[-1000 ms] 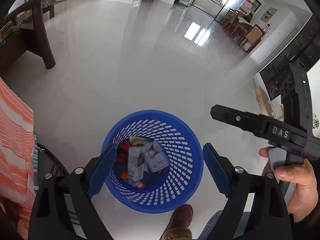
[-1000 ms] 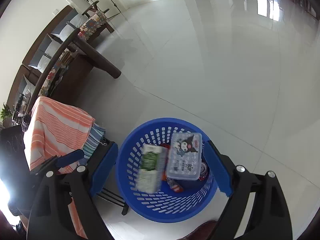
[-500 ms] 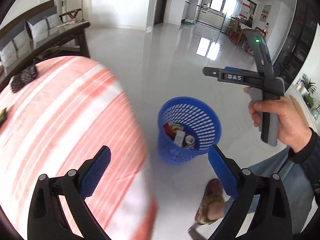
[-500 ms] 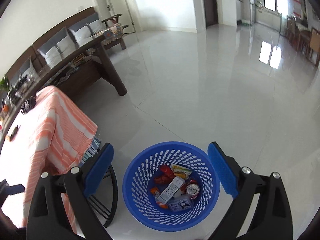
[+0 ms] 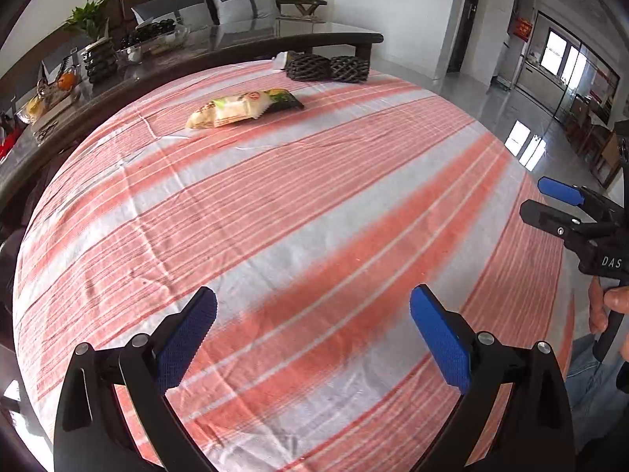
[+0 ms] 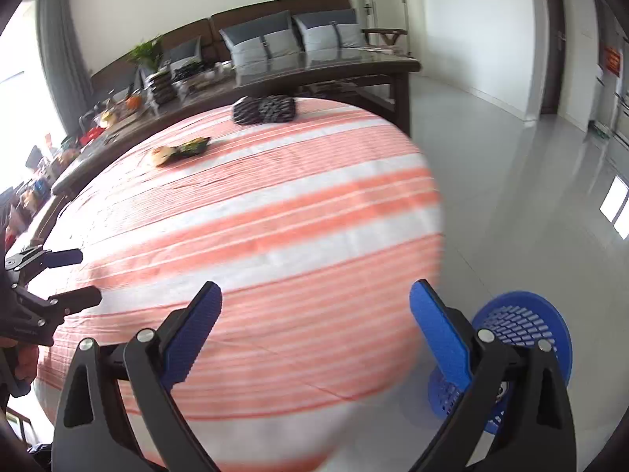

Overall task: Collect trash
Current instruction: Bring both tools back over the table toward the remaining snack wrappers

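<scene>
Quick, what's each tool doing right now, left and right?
Left tool: open, holding nothing.
Right tool: open, holding nothing.

Black claw frames with silver screws, blue textured pads [image 5: 184,344], white "DAS" lettering (right claw [image 5: 550,204]), bare fingers

My left gripper [image 5: 312,332] and right gripper [image 6: 314,322] have blue textured pads on black arms. The tablecloth [image 5: 275,212] is orange-and-white striped. In the upper middle lies a cream, yellow and green snack packet [image 5: 243,108]. The lower-right basket [image 6: 523,322] is blue lattice.
</scene>
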`<action>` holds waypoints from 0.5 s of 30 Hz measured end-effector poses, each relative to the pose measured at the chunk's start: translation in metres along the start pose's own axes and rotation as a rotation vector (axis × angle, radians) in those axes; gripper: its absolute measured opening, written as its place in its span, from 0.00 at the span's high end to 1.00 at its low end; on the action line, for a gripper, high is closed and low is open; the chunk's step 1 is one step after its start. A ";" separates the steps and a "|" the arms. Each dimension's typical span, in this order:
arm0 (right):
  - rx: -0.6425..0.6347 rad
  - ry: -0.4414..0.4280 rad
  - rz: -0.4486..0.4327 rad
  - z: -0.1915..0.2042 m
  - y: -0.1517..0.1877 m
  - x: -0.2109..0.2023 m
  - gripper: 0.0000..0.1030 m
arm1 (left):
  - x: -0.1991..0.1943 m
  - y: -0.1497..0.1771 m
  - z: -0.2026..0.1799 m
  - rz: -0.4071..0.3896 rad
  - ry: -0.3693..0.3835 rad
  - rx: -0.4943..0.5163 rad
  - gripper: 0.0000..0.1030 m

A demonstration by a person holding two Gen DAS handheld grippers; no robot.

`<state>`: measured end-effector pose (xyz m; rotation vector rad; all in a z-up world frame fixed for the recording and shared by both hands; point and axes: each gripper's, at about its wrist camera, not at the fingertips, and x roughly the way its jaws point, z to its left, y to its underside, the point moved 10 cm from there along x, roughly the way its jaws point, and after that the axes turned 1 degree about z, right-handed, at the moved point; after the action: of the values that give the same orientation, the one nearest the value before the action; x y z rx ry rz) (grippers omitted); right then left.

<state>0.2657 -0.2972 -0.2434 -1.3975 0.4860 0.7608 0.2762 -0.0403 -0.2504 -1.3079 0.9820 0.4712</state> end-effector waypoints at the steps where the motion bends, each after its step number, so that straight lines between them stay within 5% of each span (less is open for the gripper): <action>1: -0.034 -0.011 0.014 0.017 -0.006 0.008 0.09 | 0.003 -0.002 0.010 -0.005 -0.009 -0.003 0.05; 7: -0.219 -0.032 0.137 0.093 -0.016 0.067 0.09 | 0.006 -0.055 0.044 -0.041 -0.018 -0.070 0.05; 15: -0.209 -0.040 0.194 0.099 -0.010 0.079 0.04 | 0.039 -0.163 0.087 -0.077 -0.100 -0.232 0.05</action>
<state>0.3138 -0.1853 -0.2792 -1.5397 0.5277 1.0182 0.4529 -0.0071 -0.1911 -1.5091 0.8086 0.5987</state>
